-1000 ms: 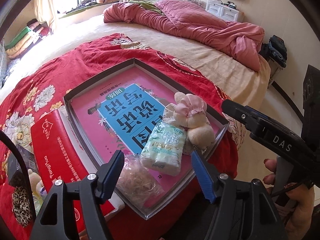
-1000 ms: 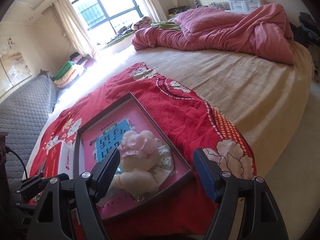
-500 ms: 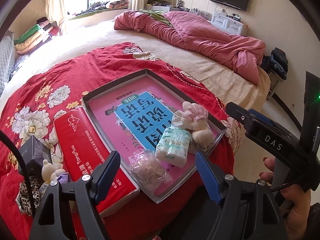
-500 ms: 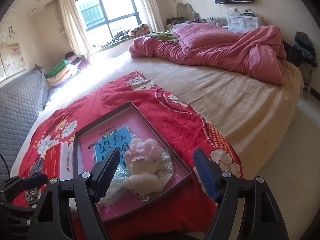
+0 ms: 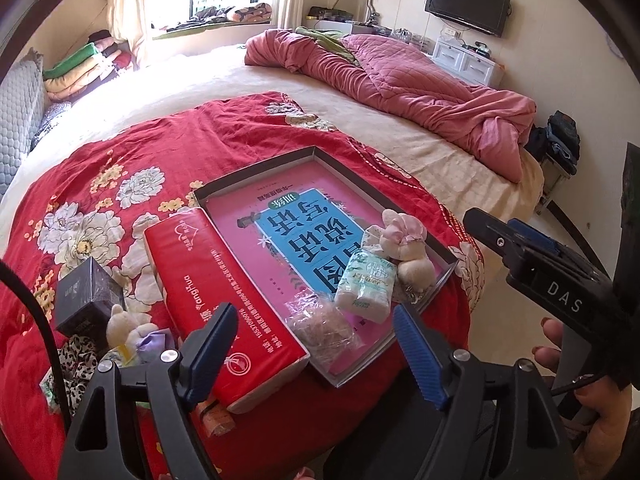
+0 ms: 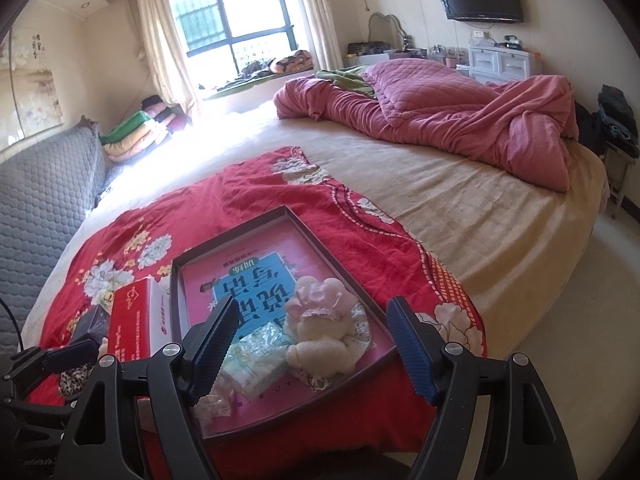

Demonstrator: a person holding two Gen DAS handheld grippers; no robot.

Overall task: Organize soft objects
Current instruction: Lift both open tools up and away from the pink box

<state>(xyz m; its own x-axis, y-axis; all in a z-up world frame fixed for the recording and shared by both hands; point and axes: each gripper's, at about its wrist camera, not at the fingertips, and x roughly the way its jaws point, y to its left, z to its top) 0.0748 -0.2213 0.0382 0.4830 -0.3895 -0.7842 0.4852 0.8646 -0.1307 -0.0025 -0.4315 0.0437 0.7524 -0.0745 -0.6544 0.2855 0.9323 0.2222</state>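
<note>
My left gripper [image 5: 312, 354], jaws just widened and empty, hangs over the tray's [image 5: 256, 168] near end, so it, not my wide, empty right gripper [image 6: 312, 346], is nearer the small plush [image 5: 120, 326] lying left of the red pack [image 5: 224, 300].

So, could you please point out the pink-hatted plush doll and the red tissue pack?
Pink-hatted plush doll [image 6: 320, 332], right wrist view, on its body.
Red tissue pack [image 5: 224, 300], left wrist view, on its top face.

both hand-held grippers [image 5: 312, 354] [image 6: 310, 346] open, empty
</note>
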